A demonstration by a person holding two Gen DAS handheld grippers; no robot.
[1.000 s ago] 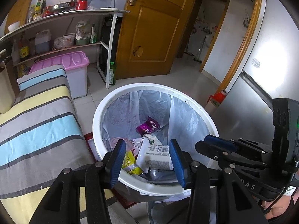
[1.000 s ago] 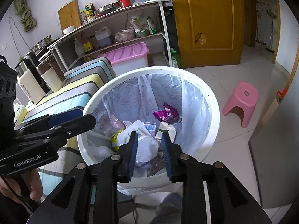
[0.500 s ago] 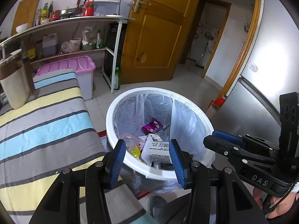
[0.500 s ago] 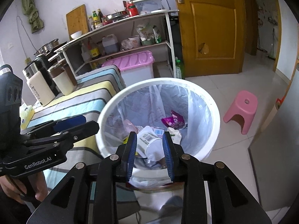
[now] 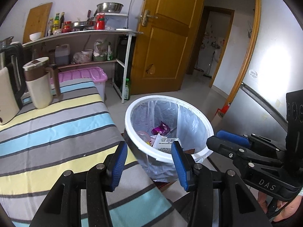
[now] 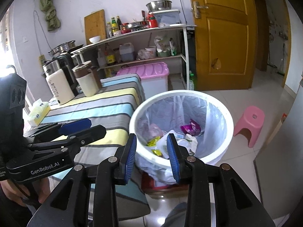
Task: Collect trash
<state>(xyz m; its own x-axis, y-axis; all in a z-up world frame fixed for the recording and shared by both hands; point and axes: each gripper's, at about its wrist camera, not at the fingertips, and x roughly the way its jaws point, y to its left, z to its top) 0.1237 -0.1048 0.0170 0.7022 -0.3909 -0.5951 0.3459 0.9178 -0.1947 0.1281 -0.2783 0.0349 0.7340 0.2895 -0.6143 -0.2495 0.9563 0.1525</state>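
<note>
A white trash bin (image 5: 130, 124) lined with a clear bag stands on the floor beside the striped table; it also shows in the right wrist view (image 6: 230, 121). Inside lie a purple wrapper (image 5: 161, 128), a white labelled packet (image 5: 166, 141), a yellow wrapper (image 6: 154, 143) and other scraps. My left gripper (image 5: 149, 162) is open and empty, above the table's corner and short of the bin. My right gripper (image 6: 152, 157) is open and empty, near the bin's front rim. Each gripper shows in the other's view.
The striped tablecloth (image 5: 56, 128) holds a cream jug (image 5: 38, 83), kettles and a tissue pack (image 6: 38, 113). Behind stand a shelf rack (image 5: 85, 32), a pink-lidded box (image 6: 149, 71) and a wooden door (image 5: 164, 37). A pink stool (image 6: 250, 123) and grey fridge (image 5: 265, 104) flank the bin.
Both grippers have pulled back and up from over the bin, so the bin looks smaller and more of the table shows. Both stay open and empty.
</note>
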